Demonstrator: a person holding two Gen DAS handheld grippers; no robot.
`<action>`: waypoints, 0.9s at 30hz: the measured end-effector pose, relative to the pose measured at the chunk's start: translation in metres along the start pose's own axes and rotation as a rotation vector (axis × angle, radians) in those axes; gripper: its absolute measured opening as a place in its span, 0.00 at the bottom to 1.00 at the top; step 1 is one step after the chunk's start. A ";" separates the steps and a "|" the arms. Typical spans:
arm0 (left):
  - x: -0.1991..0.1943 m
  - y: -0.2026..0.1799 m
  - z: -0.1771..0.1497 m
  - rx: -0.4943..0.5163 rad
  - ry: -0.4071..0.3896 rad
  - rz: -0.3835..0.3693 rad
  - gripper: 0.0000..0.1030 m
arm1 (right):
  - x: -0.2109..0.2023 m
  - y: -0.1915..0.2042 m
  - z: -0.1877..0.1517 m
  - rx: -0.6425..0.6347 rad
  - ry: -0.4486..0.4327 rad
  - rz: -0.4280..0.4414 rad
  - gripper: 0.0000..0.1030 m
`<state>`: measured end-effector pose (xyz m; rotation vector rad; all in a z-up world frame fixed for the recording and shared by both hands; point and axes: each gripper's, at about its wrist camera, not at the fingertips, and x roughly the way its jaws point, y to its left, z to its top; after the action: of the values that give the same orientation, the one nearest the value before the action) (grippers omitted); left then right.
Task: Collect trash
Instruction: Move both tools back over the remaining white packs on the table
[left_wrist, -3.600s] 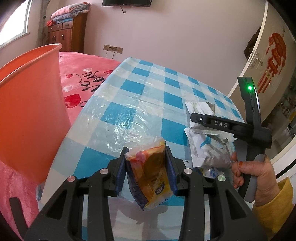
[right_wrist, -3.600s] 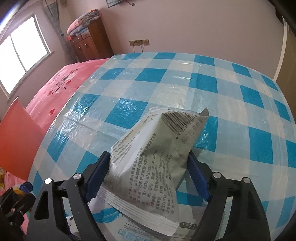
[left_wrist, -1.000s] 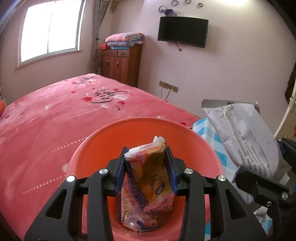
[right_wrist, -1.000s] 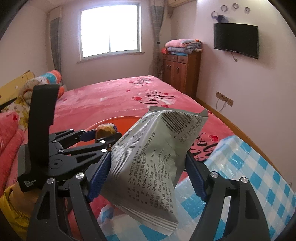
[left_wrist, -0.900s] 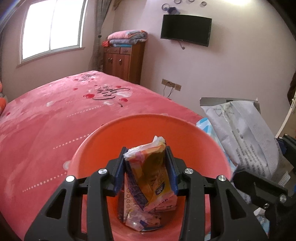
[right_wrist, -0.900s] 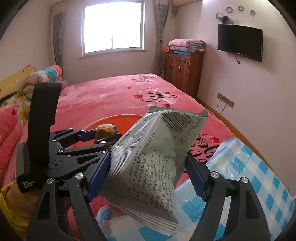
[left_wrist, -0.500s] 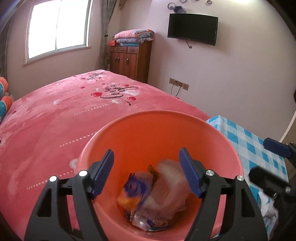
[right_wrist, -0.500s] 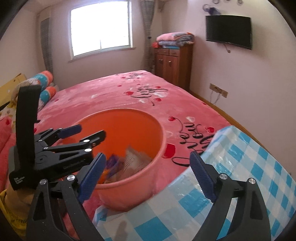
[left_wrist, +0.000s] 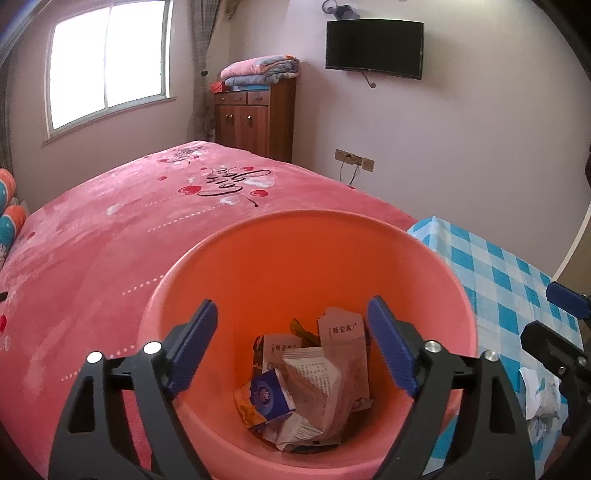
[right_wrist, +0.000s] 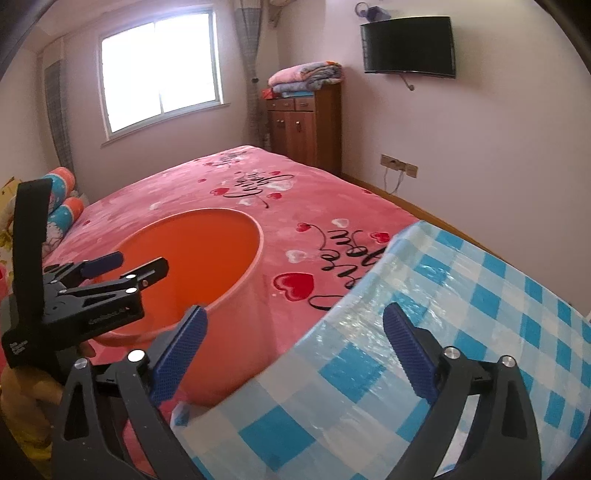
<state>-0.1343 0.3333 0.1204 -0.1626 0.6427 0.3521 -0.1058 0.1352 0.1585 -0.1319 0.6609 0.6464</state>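
Note:
An orange bucket (left_wrist: 258, 258) stands beside the bed and the table; it also shows in the right wrist view (right_wrist: 207, 243). Inside lie an orange-and-blue snack packet (left_wrist: 264, 400), a grey printed packet (left_wrist: 317, 384) and other wrappers. My left gripper (left_wrist: 291, 350) is open and empty over the bucket mouth; it also shows in the right wrist view (right_wrist: 122, 269). My right gripper (right_wrist: 295, 350) is open and empty, over the table edge next to the bucket. A white-and-blue wrapper (left_wrist: 539, 395) lies on the table.
The table has a blue-checked plastic cloth (right_wrist: 480, 332). A bed with a pink blanket (left_wrist: 129, 229) lies behind the bucket. A wooden cabinet (left_wrist: 255, 118) and a wall TV (left_wrist: 373, 48) are at the far wall.
Both grippers opened and dropped their packets into the bucket. The right gripper has since swung right, from over the bucket toward the table.

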 end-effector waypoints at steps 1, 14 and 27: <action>-0.001 -0.002 0.000 0.004 -0.001 -0.001 0.83 | -0.001 -0.002 -0.001 0.004 0.000 -0.004 0.92; -0.014 -0.037 -0.001 0.069 -0.007 -0.024 0.88 | -0.017 -0.041 -0.031 0.095 0.009 -0.068 0.92; -0.030 -0.074 -0.005 0.137 -0.020 -0.051 0.92 | -0.039 -0.069 -0.056 0.140 -0.009 -0.119 0.92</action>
<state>-0.1319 0.2550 0.1373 -0.0445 0.6397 0.2589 -0.1179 0.0427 0.1320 -0.0381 0.6817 0.4852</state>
